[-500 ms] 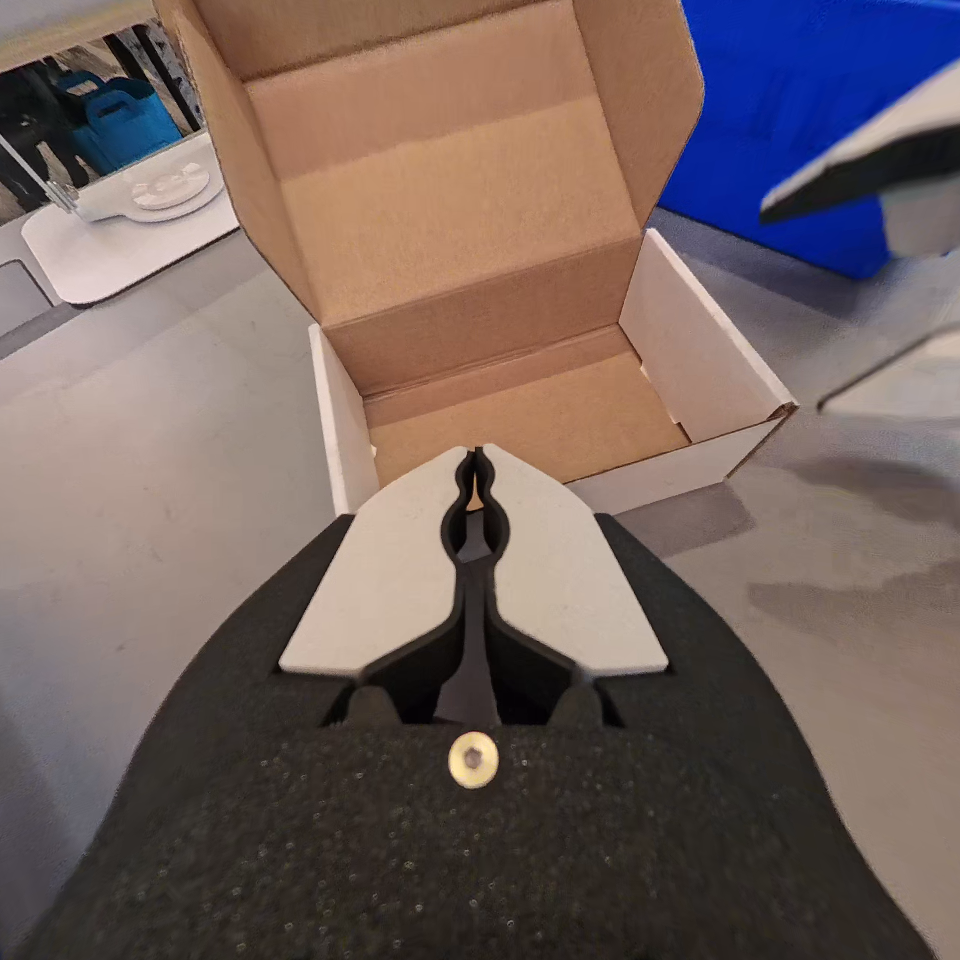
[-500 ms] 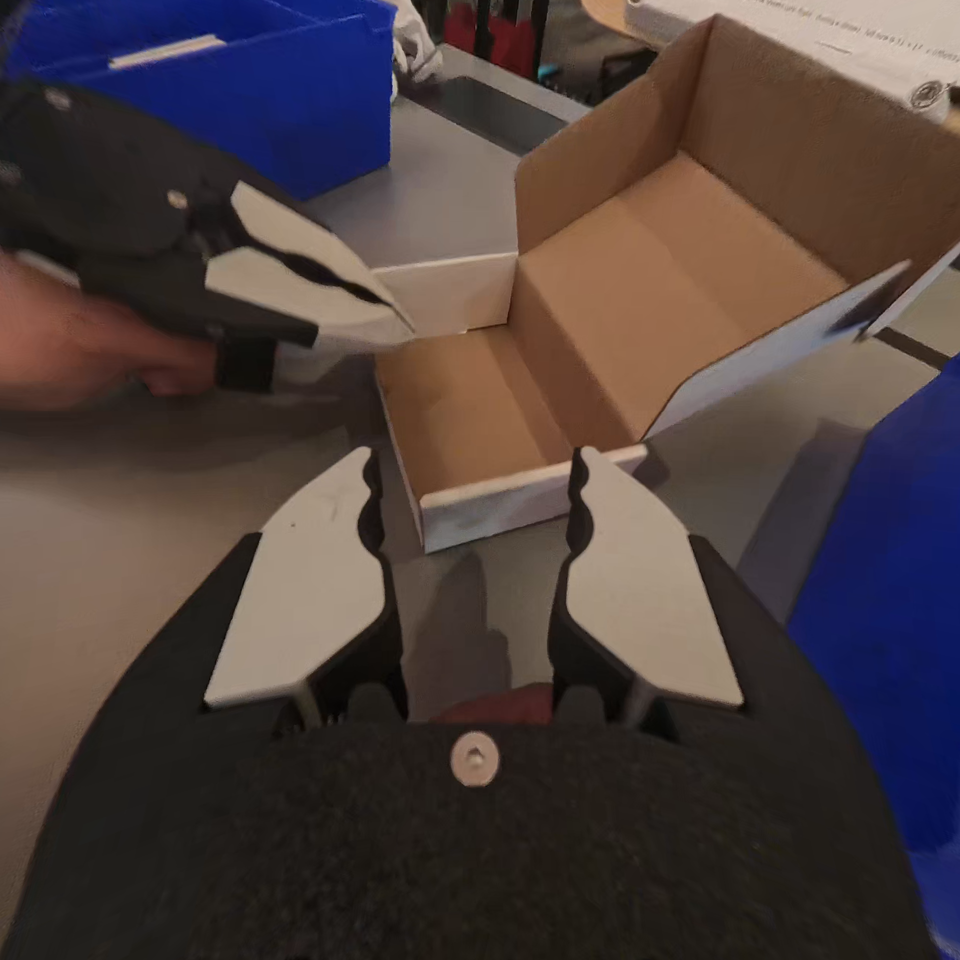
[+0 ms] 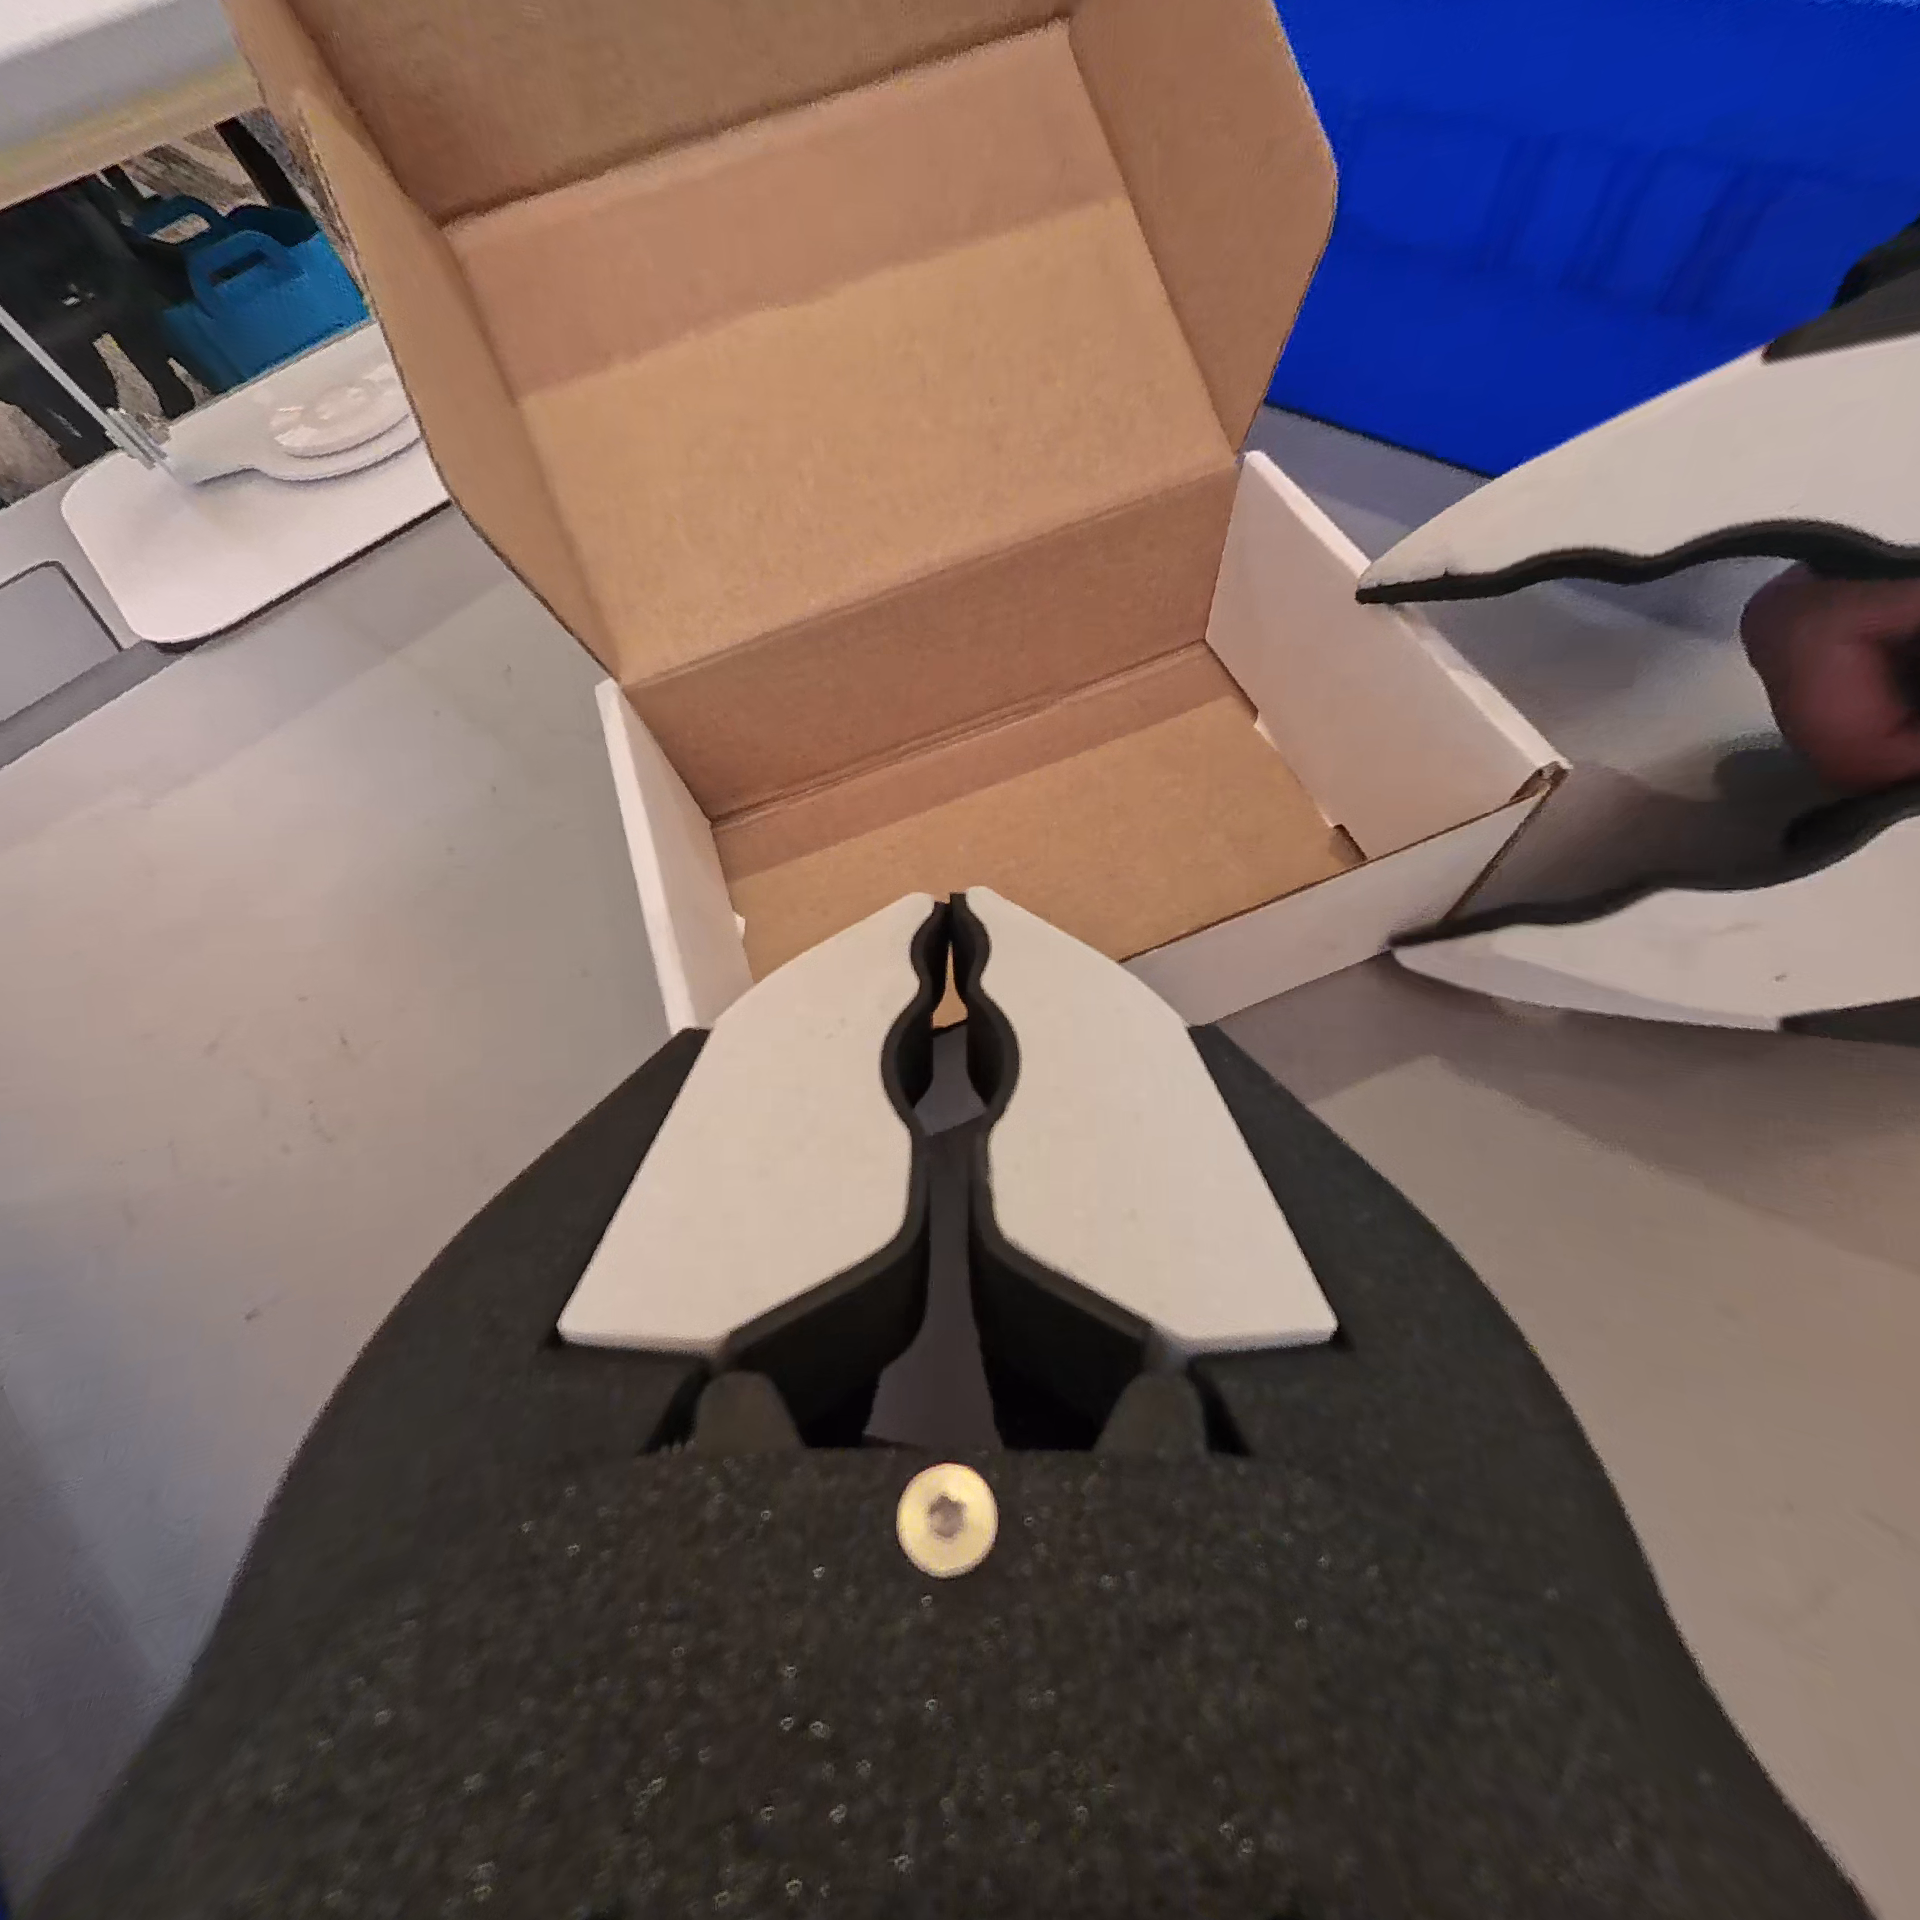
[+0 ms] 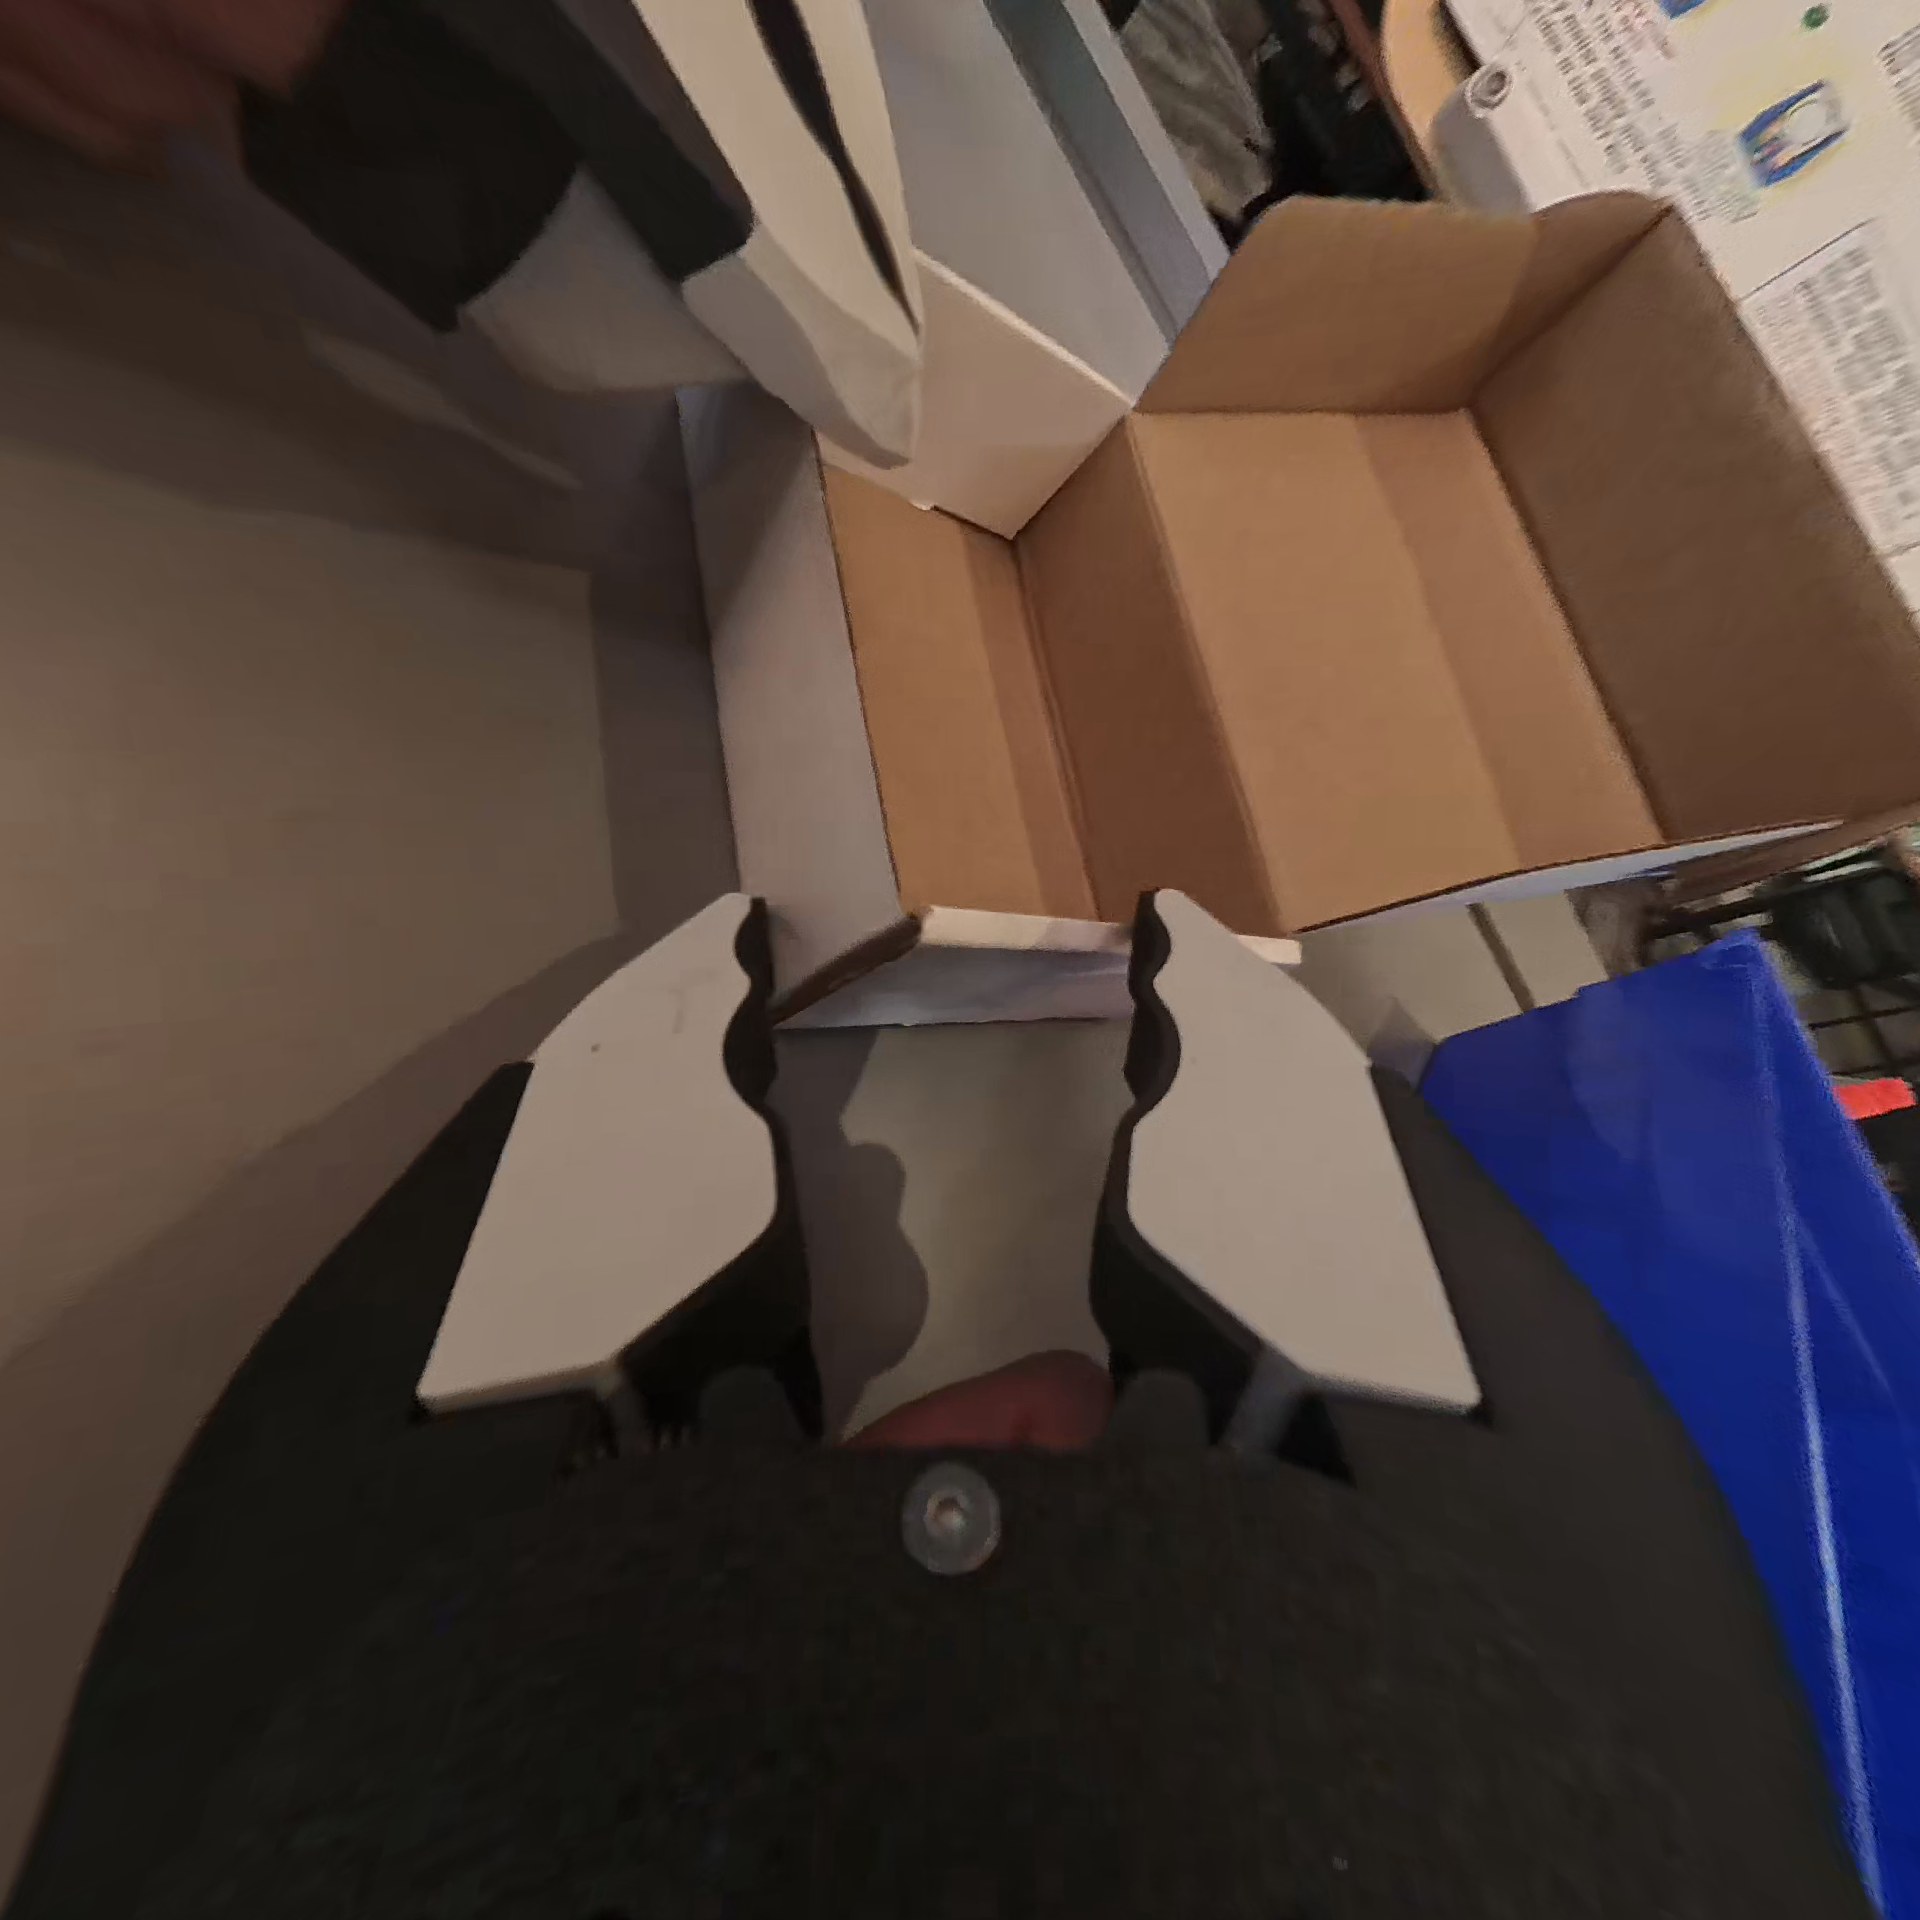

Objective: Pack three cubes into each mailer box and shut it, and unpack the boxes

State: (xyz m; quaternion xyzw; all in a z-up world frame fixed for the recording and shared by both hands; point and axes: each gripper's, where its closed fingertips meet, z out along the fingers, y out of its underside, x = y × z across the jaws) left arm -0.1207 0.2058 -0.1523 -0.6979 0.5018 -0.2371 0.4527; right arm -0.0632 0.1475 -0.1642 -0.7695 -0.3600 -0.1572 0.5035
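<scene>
The mailer box (image 3: 1382, 707) sits on the grey tabletop (image 3: 312, 935) with its lid thrown back and standing up behind the tray, kraft inside showing; no cubes lie in it, so I judge it is either just emptied or waiting to be filled; the open lid leaves the tray clear from above.

The left gripper (image 3: 951, 914) hangs at the near wall of the box, its fingers (image 3: 790, 1143) pressed together with only a sliver between the tips; whether they pinch the wall's edge I cannot tell; nothing shows between them. The right gripper (image 4: 951, 935) faces a corner of the box from the side, fingers spread wide and empty, the corner lying just beyond the gap; I judge it is lined up to steady or take that wall.

In the left wrist view the tray's long axis runs across the frame, its hinge on the far side and its mouth upward; a blue bin (image 3: 1610, 208) stands just behind, another (image 4: 1662, 1195) beside the right gripper.
</scene>
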